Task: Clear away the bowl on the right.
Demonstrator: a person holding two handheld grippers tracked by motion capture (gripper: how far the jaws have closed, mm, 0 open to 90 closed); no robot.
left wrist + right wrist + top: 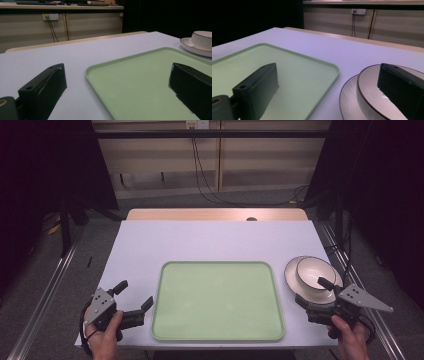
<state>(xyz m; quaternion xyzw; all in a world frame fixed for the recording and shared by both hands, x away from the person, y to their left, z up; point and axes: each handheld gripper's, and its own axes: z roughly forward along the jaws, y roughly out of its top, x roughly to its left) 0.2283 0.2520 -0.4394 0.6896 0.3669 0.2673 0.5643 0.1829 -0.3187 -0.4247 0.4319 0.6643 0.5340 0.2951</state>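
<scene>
High view put the bowl (314,271) at the right edge of the table (210,240), sitting inside a plate (291,270) just beside the right rim of the green tray (218,301). Both dishes were white with a dark rim line, and the tray lay bare. The right gripper (310,292) hovered at the near side of the bowl with its jaws spread wide and nothing between them; in the right gripper view one jaw stood over the bowl's rim and the other over the tray's edge, which suggested it was lining up to take the bowl by its near wall (probably to carry it onto the tray). The left gripper (135,296) waited well apart, near the tray's left rim, likewise released and empty, its jaws straddling that rim in the left gripper view. It looked parked there so as not to crowd the reach.
</scene>
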